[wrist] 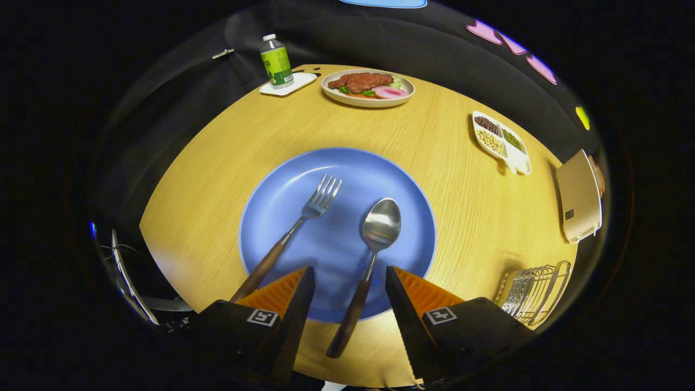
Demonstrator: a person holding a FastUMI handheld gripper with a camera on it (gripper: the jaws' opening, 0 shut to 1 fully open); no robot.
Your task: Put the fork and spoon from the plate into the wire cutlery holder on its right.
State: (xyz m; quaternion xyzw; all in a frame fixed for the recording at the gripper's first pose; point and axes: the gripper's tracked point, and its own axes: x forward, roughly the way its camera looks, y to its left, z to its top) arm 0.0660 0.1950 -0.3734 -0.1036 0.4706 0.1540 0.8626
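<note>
On the round blue plate lie a steel fork and spoon, both wooden-handled, heads pointing toward one o'clock. The gripper hovers with fingers spread, pinching nothing; the spoon's handle runs between them, the fork's at ten o'clock of the left finger. The curved wire cutlery holder sits at three o'clock, nothing visible in it

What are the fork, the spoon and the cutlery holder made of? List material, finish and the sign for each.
Fork: likely polished steel head, shiny; dark brown handle, probably wood.
Spoon: same look, its bowl mirroring light; its handle lies between the open gripper's fingers, untouched.
Cutlery holder: thin pale metal wire, seemingly coated or plated; see-through bars.
</note>
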